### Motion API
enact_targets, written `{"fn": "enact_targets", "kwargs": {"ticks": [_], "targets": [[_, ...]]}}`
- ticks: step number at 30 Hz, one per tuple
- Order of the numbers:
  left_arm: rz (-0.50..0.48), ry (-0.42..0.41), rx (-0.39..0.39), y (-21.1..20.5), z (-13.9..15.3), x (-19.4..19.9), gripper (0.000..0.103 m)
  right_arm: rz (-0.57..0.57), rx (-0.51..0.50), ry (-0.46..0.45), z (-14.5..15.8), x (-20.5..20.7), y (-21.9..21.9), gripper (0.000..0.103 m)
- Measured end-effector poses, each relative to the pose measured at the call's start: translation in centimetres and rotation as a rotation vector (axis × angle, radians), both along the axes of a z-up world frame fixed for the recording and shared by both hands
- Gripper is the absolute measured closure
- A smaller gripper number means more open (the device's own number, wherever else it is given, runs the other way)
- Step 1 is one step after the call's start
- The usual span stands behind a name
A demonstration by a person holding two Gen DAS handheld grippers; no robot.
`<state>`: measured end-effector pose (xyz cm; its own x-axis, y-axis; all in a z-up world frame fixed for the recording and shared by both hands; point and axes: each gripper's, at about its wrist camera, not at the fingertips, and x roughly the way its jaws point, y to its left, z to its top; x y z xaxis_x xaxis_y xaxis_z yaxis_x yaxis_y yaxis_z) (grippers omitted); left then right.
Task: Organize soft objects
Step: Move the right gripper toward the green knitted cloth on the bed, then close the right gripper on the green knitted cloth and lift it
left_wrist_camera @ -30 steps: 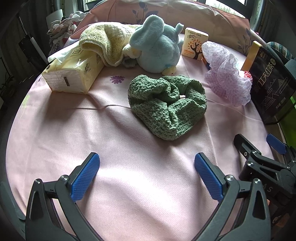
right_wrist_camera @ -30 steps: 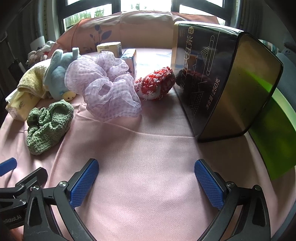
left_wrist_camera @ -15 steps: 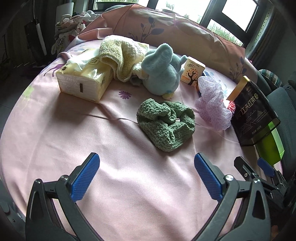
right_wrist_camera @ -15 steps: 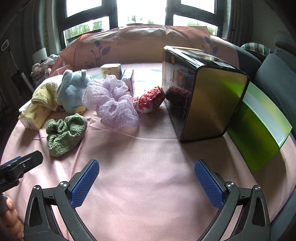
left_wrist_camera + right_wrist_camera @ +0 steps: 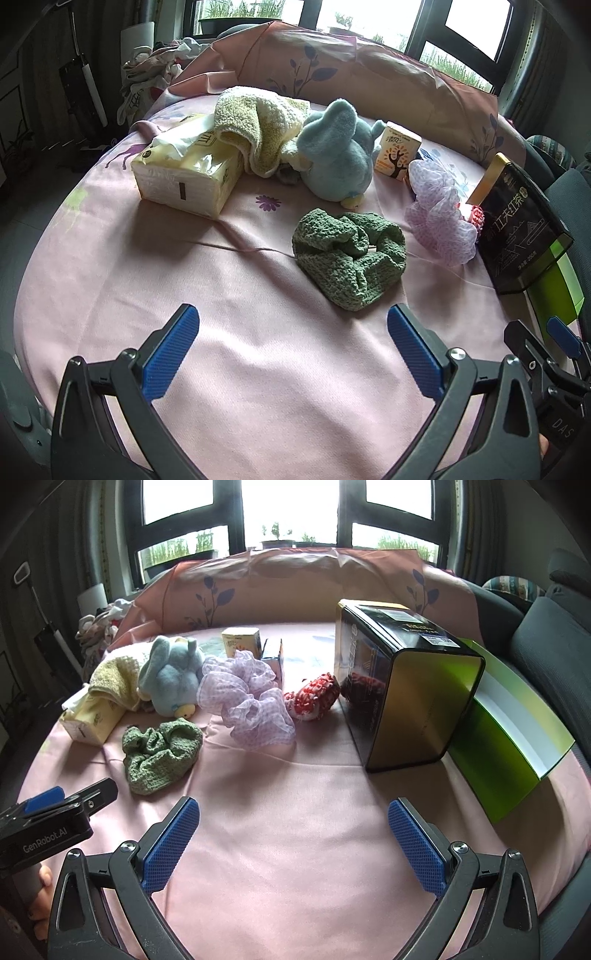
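A green knitted scrunchie (image 5: 349, 254) (image 5: 160, 751) lies mid-table on the pink cloth. Behind it sit a blue plush toy (image 5: 338, 158) (image 5: 171, 677), a yellow towel (image 5: 255, 125) (image 5: 114, 681), a lilac gauze scrunchie (image 5: 439, 212) (image 5: 245, 698) and a red-and-white knitted piece (image 5: 314, 696). My left gripper (image 5: 291, 349) hangs open over bare cloth, well short of the green scrunchie. My right gripper (image 5: 291, 834) is open too, nothing between its fingers, near the front edge.
A tissue pack (image 5: 188, 171) lies at the left, a small orange carton (image 5: 397, 155) behind the plush. A black tea tin (image 5: 399, 690) stands at the right, against an open green box (image 5: 509, 738). A pink cushion (image 5: 295, 587) lines the far edge.
Both grippers have pulled back and risen from the table, so the objects look smaller and farther. Both stay open. No object has moved.
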<state>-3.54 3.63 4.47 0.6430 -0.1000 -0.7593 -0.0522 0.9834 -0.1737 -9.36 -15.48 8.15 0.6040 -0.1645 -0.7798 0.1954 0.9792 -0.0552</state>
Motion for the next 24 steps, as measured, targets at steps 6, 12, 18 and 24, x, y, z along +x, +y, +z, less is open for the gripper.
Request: {"fn": "enact_targets", "kwargs": {"ticks": [6,12,18,24], "targets": [[-0.001,-0.012,-0.003,0.1,0.2,-0.2,0.005,-0.006,-0.009,0.001,-0.1,-0.1,0.2,0.004],[0.02,-0.006,-0.02,0.7,0.1,-0.1,0.009,-0.001,-0.011,-0.002,0.0,-0.2,0.5,0.005],[0.05,-0.006,-0.045,1.4,0.2,-0.1,0.016,0.017,-0.003,0.007,0.0,0.1,1.3,0.005],[0.047,0.016,-0.088,1.9,0.1,0.1,0.022,0.052,0.073,0.03,0.2,1.3,1.8,0.005]]}}
